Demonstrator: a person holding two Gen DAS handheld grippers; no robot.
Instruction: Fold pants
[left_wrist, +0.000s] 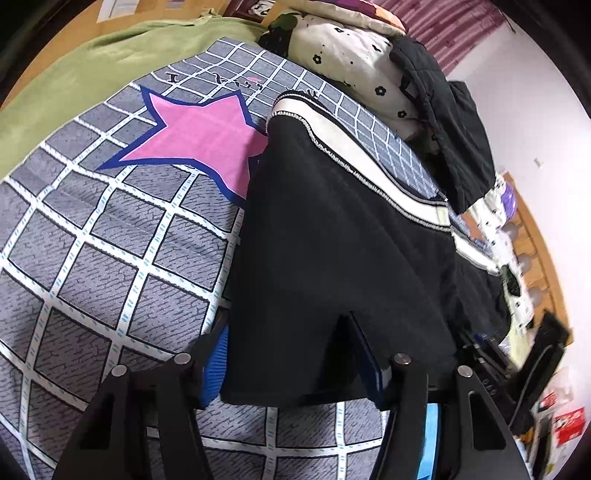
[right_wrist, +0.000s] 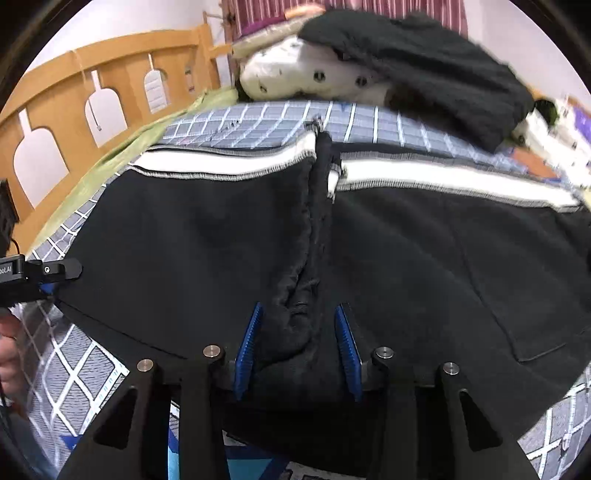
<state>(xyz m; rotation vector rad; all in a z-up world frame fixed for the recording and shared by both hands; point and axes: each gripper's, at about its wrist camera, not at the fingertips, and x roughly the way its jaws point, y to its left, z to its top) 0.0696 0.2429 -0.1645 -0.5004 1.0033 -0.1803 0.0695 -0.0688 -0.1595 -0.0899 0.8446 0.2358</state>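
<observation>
Right gripper (right_wrist: 297, 350): blue pads (right_wrist: 249, 347) parted, bunched crotch seam of the black pants (right_wrist: 207, 236) sits between them, cloth touching both; can't tell if clamped. Left gripper (left_wrist: 295, 363): fingers spread wide, pants edge lying over and between them, left blue pad (left_wrist: 214, 369) just beside the cloth; grip unclear. Pants lie flat on the grid bedsheet (left_wrist: 92, 240), white side stripe (right_wrist: 229, 162) on the far edge. Beyond: floral pillow (right_wrist: 295, 74), black garment (right_wrist: 424, 66) draped on it, wooden headboard (right_wrist: 74, 74).

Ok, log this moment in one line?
pants: flat on bed | left gripper: around hem, open | right gripper: around crotch seam, open
</observation>
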